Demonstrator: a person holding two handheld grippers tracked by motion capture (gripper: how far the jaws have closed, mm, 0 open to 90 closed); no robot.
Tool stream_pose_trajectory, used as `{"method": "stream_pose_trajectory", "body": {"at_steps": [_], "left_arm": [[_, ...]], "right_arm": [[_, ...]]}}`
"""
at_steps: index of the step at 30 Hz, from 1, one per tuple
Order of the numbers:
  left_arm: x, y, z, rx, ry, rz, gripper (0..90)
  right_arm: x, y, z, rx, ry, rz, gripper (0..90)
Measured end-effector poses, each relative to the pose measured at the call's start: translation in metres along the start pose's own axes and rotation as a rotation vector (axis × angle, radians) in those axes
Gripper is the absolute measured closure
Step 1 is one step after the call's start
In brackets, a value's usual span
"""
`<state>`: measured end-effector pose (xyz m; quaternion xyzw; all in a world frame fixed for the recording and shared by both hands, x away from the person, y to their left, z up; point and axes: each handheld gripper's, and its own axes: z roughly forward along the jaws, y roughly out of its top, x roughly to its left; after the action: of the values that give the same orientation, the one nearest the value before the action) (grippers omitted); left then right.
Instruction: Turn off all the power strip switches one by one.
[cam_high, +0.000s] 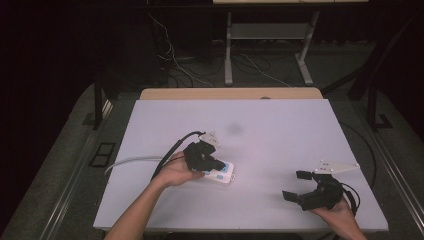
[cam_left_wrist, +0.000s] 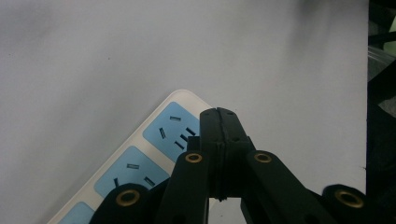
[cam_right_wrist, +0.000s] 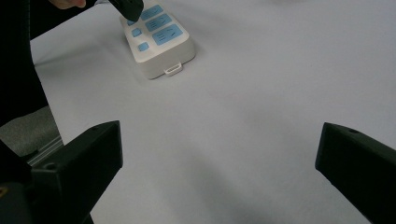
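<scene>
White tabletop (cam_high: 280, 125) carries my left claw (cam_left_wrist: 218, 112), pinched tight over the power strip (cam_high: 220, 173), while my right claw (cam_high: 296, 185) gapes empty near the front-right corner.

Ahead of the right gripper's (cam_high: 299, 187) wide-apart fingers (cam_right_wrist: 81, 161) the desk (cam_high: 280, 130) lies bare, an open run up to the power strip (cam_right_wrist: 159, 42). The left gripper (cam_high: 217, 163), fingers (cam_left_wrist: 219, 140) pressed together, sits over the strip's near sockets and blocks that end. Beyond and beside those closed fingers, bare desk.
</scene>
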<state>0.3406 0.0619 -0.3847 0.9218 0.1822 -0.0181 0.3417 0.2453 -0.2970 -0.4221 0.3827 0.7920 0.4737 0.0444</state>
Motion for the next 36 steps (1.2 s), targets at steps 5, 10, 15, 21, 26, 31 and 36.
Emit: {"method": "stream_pose_trajectory", "body": {"at_steps": [5, 10, 15, 21, 26, 31, 36], "left_arm": [[0.0, 0.0, 0.002, 0.014, -0.001, 0.006, 89.2], [0.0, -0.003, 0.004, 0.019, -0.005, 0.003, 89.2], [0.002, -0.007, 0.006, 0.015, -0.009, -0.009, 89.3], [0.002, -0.009, 0.009, 0.023, -0.014, -0.01, 89.2], [0.001, -0.009, 0.011, 0.03, -0.017, -0.005, 89.3], [0.001, -0.011, 0.015, 0.037, -0.021, -0.007, 89.3], [0.002, -0.015, 0.018, 0.041, -0.024, -0.013, 89.3]], "right_arm": [[0.0, 0.0, 0.0, 0.001, 0.001, 0.0, 0.3], [0.0, 0.0, 0.0, 0.001, 0.001, 0.001, 0.4], [0.0, 0.0, 0.0, 0.003, 0.001, -0.001, 0.4], [0.0, 0.0, 0.001, 0.005, 0.001, 0.0, 0.4], [0.0, 0.0, 0.001, 0.006, 0.001, -0.003, 0.4], [0.0, 0.0, 0.001, 0.007, 0.003, -0.004, 0.3], [0.0, 0.0, 0.001, 0.011, 0.003, -0.005, 0.3]]}}
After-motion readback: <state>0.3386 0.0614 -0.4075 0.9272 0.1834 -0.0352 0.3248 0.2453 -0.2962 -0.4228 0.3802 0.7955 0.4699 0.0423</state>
